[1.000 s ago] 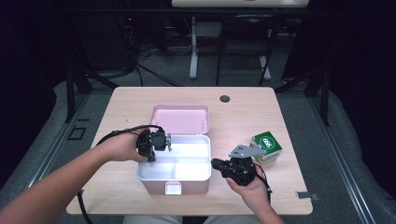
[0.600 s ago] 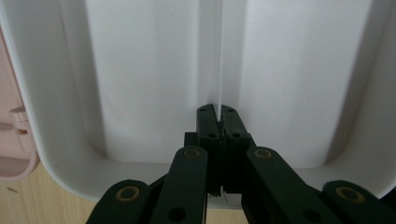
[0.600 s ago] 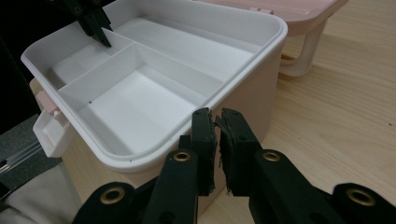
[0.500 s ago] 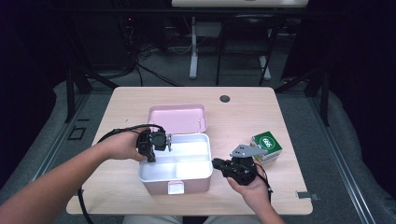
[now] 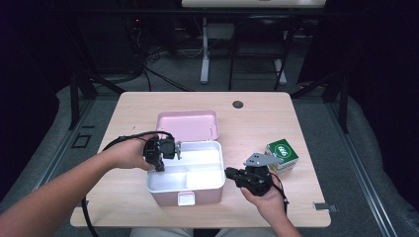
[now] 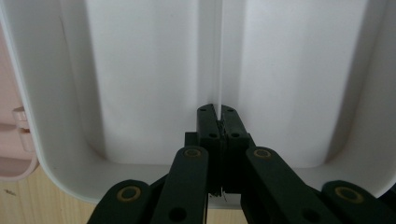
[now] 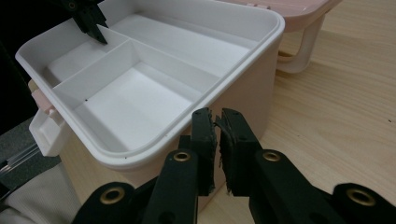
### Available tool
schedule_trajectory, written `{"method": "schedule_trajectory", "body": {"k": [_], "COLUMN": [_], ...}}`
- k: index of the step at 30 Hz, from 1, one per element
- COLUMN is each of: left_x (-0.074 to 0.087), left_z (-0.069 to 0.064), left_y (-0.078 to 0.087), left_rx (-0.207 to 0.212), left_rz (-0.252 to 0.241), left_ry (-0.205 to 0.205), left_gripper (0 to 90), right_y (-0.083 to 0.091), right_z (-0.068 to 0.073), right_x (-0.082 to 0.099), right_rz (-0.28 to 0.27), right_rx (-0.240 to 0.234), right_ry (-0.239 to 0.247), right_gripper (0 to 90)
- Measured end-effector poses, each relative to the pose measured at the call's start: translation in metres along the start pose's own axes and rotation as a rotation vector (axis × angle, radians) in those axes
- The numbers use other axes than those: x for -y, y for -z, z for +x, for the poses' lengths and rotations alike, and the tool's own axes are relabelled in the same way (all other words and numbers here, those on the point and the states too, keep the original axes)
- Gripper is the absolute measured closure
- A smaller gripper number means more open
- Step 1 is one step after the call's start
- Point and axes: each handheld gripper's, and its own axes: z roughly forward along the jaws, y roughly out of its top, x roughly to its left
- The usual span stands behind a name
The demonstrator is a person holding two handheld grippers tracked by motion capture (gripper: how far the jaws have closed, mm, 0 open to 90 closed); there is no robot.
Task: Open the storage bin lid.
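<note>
Now left gripper (image 6: 218,122) is shut on wall (image 6: 219,70) inside tray (image 5: 207,160); wall runs straight ahead. Right gripper (image 7: 217,140) shut, empty, beside box (image 7: 243,93).

Table (image 5: 148,103): light wood-grain top, rectangular with rounded corners, one small dark round fitting (image 5: 238,104) near its far edge. Floor (image 5: 316,84): grey, matte, with a lighter grey band curving round the table's sides. Beyond the table: a white pedestal leg (image 5: 204,54) under a pale tabletop edge (image 5: 252,3) at the frame's top, black metal frame legs (image 5: 81,84) slanting at both sides, and black cables (image 5: 158,49) lying loose on the floor. Surroundings: very dark, possibly black curtains. Light: falls mainly on the table.
</note>
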Motion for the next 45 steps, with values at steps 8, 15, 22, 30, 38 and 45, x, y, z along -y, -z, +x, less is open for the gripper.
{"method": "schedule_trajectory", "body": {"k": [8, 15, 22, 30, 38, 45], "left_x": [0.001, 0.003, 0.006, 0.012, 0.023, 0.034], "left_z": [-0.001, -0.002, -0.001, -0.001, -0.002, -0.002], "left_y": [0.003, 0.009, 0.017, 0.031, 0.044, 0.055], "left_rx": [-0.001, -0.009, -0.013, -0.029, -0.043, -0.045], "left_rz": [-0.006, -0.02, -0.034, -0.059, -0.071, -0.071], "left_ry": [0.008, 0.021, 0.032, 0.052, 0.085, 0.117], "left_gripper": [89.8, 89.8, 89.8, 89.8, 89.8, 89.8], "right_y": [0.0, 0.0, 0.0, 0.0, 0.001, 0.001], "right_z": [-0.001, -0.002, -0.004, -0.005, -0.006, -0.006], "right_x": [0.0, 0.001, 0.002, 0.002, 0.002, 0.002], "right_rz": [0.002, 0.002, 0.006, 0.005, 0.0, 0.0], "right_rx": [0.002, 0.002, 0.005, 0.005, 0.008, 0.011], "right_ry": [-0.003, -0.006, -0.015, -0.02, -0.022, -0.02], "right_gripper": [83.6, 83.6, 83.6, 83.6, 83.6, 83.6]}}
